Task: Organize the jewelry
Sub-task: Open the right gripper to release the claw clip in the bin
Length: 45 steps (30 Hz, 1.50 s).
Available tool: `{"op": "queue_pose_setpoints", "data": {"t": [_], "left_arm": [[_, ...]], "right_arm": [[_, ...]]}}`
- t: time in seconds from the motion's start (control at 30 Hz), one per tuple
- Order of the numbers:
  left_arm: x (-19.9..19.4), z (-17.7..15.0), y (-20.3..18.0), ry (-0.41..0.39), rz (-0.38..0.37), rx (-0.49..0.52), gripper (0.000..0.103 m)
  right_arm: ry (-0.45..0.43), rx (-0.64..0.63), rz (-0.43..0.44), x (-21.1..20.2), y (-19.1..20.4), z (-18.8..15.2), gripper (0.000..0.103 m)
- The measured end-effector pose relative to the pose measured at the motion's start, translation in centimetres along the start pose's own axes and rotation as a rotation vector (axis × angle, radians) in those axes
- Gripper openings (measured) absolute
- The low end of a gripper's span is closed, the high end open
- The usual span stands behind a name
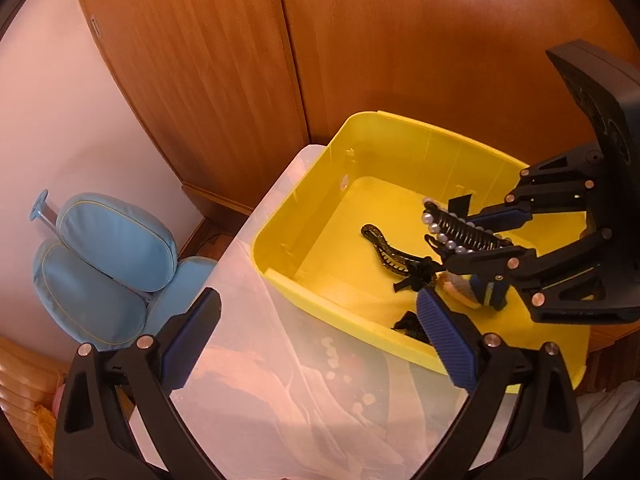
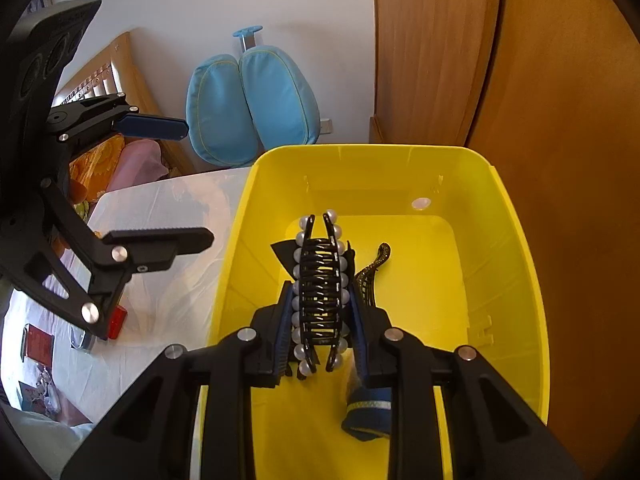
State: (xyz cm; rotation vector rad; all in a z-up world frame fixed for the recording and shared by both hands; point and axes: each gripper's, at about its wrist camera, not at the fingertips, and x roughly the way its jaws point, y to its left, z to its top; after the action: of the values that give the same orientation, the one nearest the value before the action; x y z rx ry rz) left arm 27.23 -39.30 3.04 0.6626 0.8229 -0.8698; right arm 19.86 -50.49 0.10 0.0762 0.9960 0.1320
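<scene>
**Pearl clip held over the yellow bin, drop not yet made**

Left wrist view: the left tool [image 1: 316, 336] has its fingers spread wide with nothing between them, and it hangs over a translucent lidded box [image 1: 304, 384]. Ahead and to its right sits the yellow bin [image 1: 400, 144], whose near rim lies just past the right fingertip. The right tool [image 1: 472, 240] reaches in over the bin from the right, pinching a black hair clip edged with pearls [image 1: 452, 228]. Below it on the bin floor lie a dark patterned clip [image 1: 384, 248] and some black pieces.

Right wrist view: the right tool [image 2: 320, 312] is pressed onto the pearl clip [image 2: 320, 292], one pad against each pearl row, with the clip's length running straight ahead of the fingers. The clip hangs above the bin [image 2: 516, 240] floor, roughly midway between the side walls. A blue banded item [image 2: 368, 416] lies beneath the right finger, and the patterned clip [image 2: 372, 272] sits just right of the held one. The left tool [image 2: 168, 184] stands off to the left, outside the bin, over the white bed cover [image 2: 160, 280].

Risks, as I judge them: the pads bear on round pearls, so the clip could twist or slip out early. Released from this height, it may bounce or tangle its teeth with the patterned clip. The walls leave clear room on both sides; the floor ahead and to the right is the barest patch
</scene>
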Motion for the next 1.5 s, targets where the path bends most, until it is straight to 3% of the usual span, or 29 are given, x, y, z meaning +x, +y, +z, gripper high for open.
{"op": "queue_pose_setpoints", "data": {"t": [0.2,0.37,0.87,0.9,1.07,1.13,1.33,1.5], "left_arm": [[3.2,1.3,1.4,0.079,0.002,0.014,0.096],[4.7,1.0,3.4,0.129,0.026,-0.032,0.096],[4.0,-0.1,3.9,0.113,-0.006,-0.068,0.096],[3.8,-0.2,3.8,0.11,-0.006,-0.069,0.096],[1.9,-0.8,3.2,0.068,-0.011,-0.077,0.096],[0.8,-1.3,2.9,0.045,-0.016,-0.084,0.096],[-3.0,-4.0,2.3,-0.022,-0.016,-0.126,0.096],[-7.4,-7.5,3.0,-0.067,0.013,-0.164,0.096]], "right_arm": [[0.143,-0.003,0.037,6.4,-1.6,2.4,0.028],[0.205,0.001,0.049,9.7,-2.3,3.1,0.028],[0.212,0.003,0.028,10.2,-2.2,3.0,0.029],[0.207,0.005,0.025,10.0,-2.2,3.0,0.03],[0.147,0.006,-0.011,7.9,-1.8,2.8,0.078],[0.113,0.016,-0.025,6.7,-2.0,2.6,0.091],[-0.002,0.085,-0.056,1.6,-2.3,1.3,0.095],[-0.127,0.063,-0.007,-3.7,0.4,0.6,0.097]]}}
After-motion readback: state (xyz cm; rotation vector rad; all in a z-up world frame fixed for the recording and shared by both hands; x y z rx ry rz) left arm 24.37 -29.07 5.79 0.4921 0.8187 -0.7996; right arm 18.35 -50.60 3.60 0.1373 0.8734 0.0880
